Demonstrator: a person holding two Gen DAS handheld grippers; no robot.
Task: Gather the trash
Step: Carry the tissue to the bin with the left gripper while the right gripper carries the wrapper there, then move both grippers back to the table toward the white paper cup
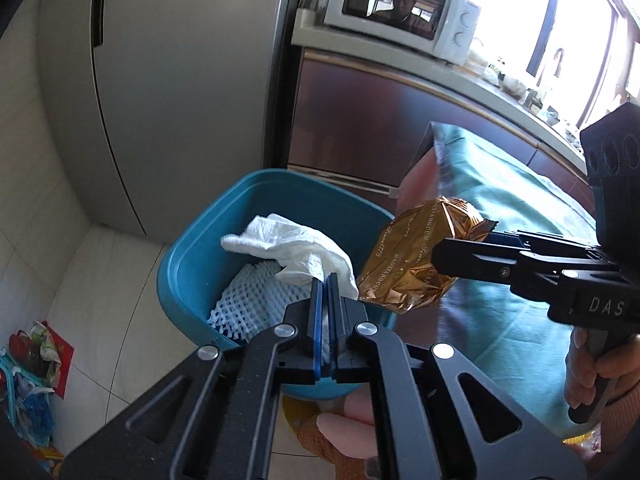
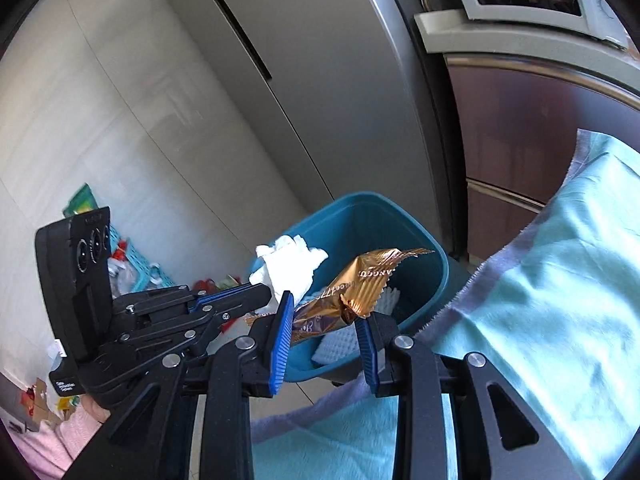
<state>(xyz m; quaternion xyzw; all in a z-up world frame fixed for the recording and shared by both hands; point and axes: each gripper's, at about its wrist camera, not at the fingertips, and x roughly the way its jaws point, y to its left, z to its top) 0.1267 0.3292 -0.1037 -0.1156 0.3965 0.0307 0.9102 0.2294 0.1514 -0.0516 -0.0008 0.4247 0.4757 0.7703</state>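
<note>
Centre frame: left gripper [image 1: 327, 280] clamped on tissue [image 1: 296, 250]; right gripper [image 2: 326, 322] pinching gold wrapper [image 2: 356, 284] above blue bin [image 1: 192, 264].

The bin [image 1: 192, 268] stands on the floor [image 1: 100, 304] in front of the refrigerator [image 1: 180, 92], with the cabinet [image 1: 380, 128] behind its right side and the microwave [image 1: 400, 12] on the counter above. Foam netting [image 1: 244, 300] lies inside the bin. A tissue [image 1: 296, 248], held over the bin's near rim, hangs above the netting; the wrapper [image 1: 416, 256] hangs beside it, over the right rim. The cloth-covered table [image 2: 560, 280] is right of the bin, its edge near the rim.
</note>
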